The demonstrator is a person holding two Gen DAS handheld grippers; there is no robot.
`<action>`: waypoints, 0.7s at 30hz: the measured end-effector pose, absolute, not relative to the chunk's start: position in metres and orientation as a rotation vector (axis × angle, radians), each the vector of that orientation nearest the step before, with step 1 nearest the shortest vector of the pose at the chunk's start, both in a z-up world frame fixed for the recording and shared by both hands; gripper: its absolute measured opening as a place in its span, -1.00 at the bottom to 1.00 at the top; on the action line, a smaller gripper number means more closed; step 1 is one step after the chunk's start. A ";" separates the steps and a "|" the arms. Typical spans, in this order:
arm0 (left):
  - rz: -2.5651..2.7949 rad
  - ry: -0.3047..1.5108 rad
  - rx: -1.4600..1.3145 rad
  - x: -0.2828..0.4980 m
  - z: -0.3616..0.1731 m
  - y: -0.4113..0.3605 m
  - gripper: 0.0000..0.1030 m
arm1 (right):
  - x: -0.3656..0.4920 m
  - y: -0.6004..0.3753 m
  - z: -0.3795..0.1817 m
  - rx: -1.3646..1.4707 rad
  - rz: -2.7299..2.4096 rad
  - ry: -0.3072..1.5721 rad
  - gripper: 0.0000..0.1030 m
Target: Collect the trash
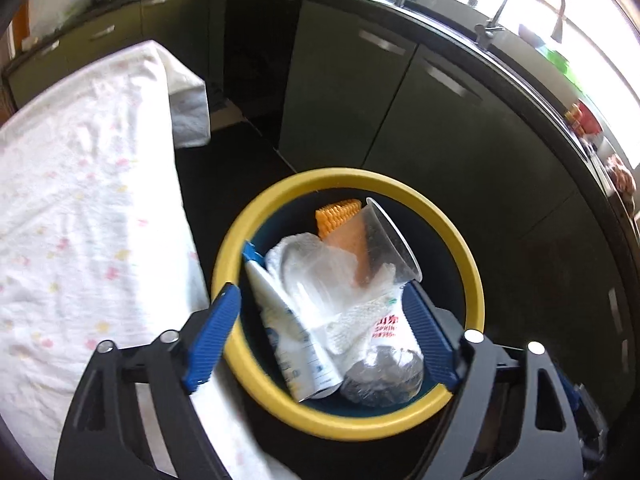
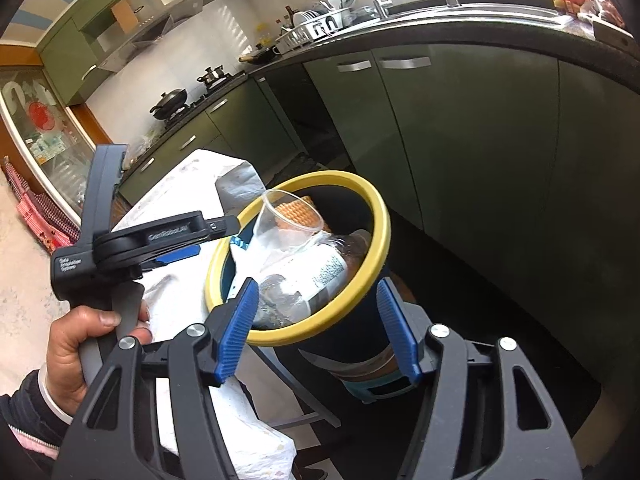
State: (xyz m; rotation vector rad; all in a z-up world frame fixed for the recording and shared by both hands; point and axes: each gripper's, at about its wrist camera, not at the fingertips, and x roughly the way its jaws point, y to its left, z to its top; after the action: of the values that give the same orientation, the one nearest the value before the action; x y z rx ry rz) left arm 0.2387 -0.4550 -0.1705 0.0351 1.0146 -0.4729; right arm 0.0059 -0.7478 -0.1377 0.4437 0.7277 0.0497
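A dark blue trash bin with a yellow rim (image 1: 464,248) (image 2: 378,216) stands tilted beside the table. Inside lie a clear plastic cup (image 1: 390,240) (image 2: 280,216), an orange ridged piece (image 1: 338,216), a white tube (image 1: 288,336), crumpled white tissue (image 1: 316,272) and a crushed clear bottle (image 1: 384,360) (image 2: 332,264). My left gripper (image 1: 320,292) (image 2: 224,228) hovers over the bin's mouth, open, with nothing between its blue pads. A hand (image 2: 84,336) holds its handle. My right gripper (image 2: 316,286) is shut on the bin, one pad on each side just under the rim.
A table under a white dotted cloth (image 1: 80,200) (image 2: 188,304) sits left of the bin. Green cabinets (image 1: 460,128) (image 2: 460,128) with a dark counter, sink and faucet (image 1: 532,0) curve behind and to the right. The floor around the bin is dark.
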 end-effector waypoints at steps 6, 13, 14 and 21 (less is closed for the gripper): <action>-0.485 0.877 0.075 0.212 -0.128 -0.407 0.91 | 0.002 -0.725 -0.126 0.373 0.057 0.736 0.35; -0.497 0.686 0.094 0.153 -0.082 -0.318 0.91 | -0.003 -0.671 -0.107 0.234 0.094 0.738 0.83; -0.487 0.670 0.109 0.143 -0.078 -0.301 0.91 | -0.004 -0.661 -0.105 0.213 0.102 0.739 0.86; -0.396 0.616 0.067 0.091 -0.060 -0.193 0.91 | -0.010 -0.606 -0.091 0.107 0.123 0.745 0.86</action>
State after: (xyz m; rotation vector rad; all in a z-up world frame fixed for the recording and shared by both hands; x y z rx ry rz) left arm 0.0908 -0.1926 -0.0596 0.0670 0.6160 -0.3957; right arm -0.0102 -0.6056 -0.0905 0.1067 0.7454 0.1231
